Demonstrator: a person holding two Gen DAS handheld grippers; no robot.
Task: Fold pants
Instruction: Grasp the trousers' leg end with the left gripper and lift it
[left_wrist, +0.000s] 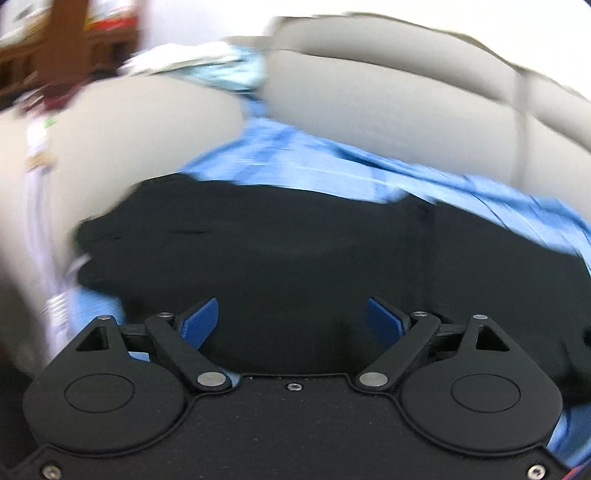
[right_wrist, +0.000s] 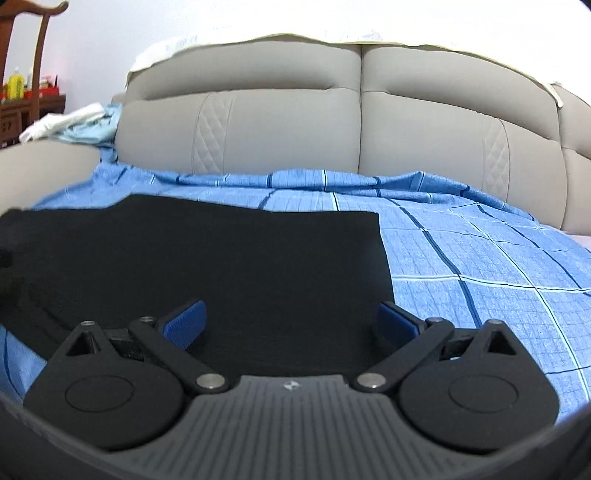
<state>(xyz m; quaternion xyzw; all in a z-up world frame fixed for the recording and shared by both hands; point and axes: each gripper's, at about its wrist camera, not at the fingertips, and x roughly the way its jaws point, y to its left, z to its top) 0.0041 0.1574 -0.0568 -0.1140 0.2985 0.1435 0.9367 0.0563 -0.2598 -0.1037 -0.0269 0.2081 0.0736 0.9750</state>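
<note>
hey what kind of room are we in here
Most likely a bedroom. The black pants lie on a blue checked bedsheet in front of a padded grey headboard, and wooden furniture stands off to the left.

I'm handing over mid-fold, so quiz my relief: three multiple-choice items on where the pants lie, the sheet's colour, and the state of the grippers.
1. The black pants lie
A) on the blue sheet
B) over the sofa backrest
C) on the floor

2. The checked sheet is
A) green
B) red
C) blue

3. The left gripper and right gripper are
A) both shut on cloth
B) both open
C) only the left open

Answers:
1 A, blue sheet shows around the pants' edges.
2 C, light blue with darker lines.
3 B, each view shows blue pads wide apart, holding nothing.
</note>
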